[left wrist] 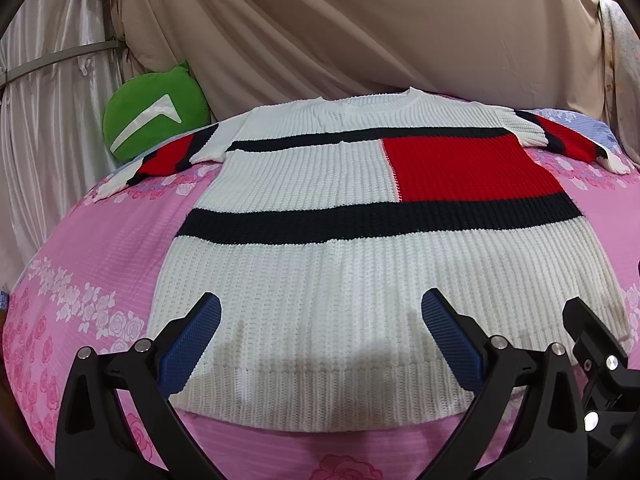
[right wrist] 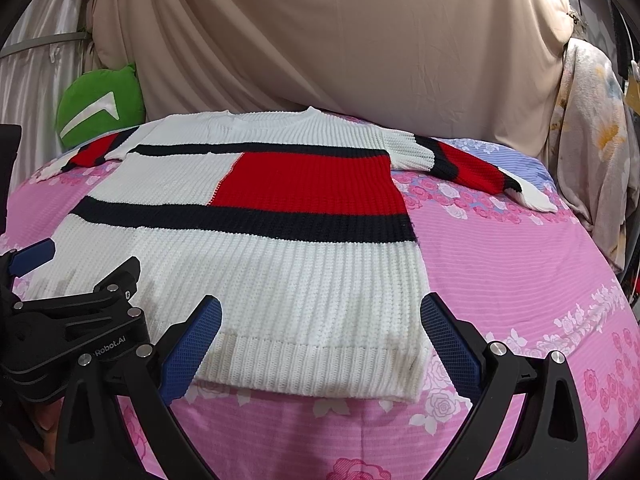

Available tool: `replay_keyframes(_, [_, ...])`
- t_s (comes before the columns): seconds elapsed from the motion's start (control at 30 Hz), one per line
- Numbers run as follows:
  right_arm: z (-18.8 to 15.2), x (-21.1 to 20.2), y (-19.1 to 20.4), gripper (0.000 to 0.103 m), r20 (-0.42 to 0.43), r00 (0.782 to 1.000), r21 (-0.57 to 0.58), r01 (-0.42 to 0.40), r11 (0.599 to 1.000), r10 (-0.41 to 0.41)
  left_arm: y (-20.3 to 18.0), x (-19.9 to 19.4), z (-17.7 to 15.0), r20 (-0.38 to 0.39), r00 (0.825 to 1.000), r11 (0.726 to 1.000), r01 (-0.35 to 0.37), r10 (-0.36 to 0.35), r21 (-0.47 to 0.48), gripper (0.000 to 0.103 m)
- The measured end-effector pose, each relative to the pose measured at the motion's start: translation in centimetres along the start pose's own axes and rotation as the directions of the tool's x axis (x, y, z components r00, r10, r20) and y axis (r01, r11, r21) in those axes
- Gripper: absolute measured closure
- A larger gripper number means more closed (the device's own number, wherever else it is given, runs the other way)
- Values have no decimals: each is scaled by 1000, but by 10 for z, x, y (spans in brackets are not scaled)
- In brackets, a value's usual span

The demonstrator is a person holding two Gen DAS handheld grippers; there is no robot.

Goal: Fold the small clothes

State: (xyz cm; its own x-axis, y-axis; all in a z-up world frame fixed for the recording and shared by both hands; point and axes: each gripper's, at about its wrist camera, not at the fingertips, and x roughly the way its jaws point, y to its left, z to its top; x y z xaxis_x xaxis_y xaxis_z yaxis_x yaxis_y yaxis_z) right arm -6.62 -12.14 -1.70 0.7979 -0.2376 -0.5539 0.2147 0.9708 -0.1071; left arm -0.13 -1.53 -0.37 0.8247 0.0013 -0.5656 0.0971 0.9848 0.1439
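Nearest the left wrist camera, the left gripper is hovering with its blue-padded fingers spread wide, pinching nothing, above the ribbed hem of the sweater. In that view the hem is lying at 6 o'clock, the collar at 12 o'clock. The right gripper is likewise standing spread and empty over the hem's right corner; in the right wrist view its right finger is hanging over bare bedspread just beside the sweater's edge.

The sweater — white knit with black bands and a red block on the chest — is lying flat and face up on the pink rose-printed bedspread, unfolded, both sleeves stretched out toward 9 and 3 o'clock. Each sleeve is showing red and black bands and a white cuff.

From the right wrist camera, the left gripper is showing at 9 o'clock, over the sweater's lower left part.

A green cushion with a white mark is leaning at 10 o'clock beyond the left sleeve, against beige drapery that is hanging behind the bed. No containers are showing in either view.
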Motion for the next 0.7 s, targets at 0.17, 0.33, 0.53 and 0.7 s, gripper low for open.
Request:
replay_keyframes(0.17, [0, 0, 0, 5, 0, 1000, 0, 0, 1000, 0, 0, 0, 0, 1, 1000, 1000, 0, 0, -1, 5])
replay_keyframes(0.33, [0, 0, -1, 5, 0, 1000, 1, 0, 1000, 0, 0, 0, 0, 1, 1000, 1000, 0, 0, -1, 5])
replay_keyframes(0.53, [0, 0, -1, 5, -1, 1000, 1, 0, 1000, 0, 0, 0, 0, 0, 1000, 1000, 0, 0, 0, 5])
replay_keyframes(0.7, [0, 0, 0, 5, -2, 1000, 3, 0, 1000, 0, 1, 0, 0, 0, 1000, 1000, 1, -1, 0, 5])
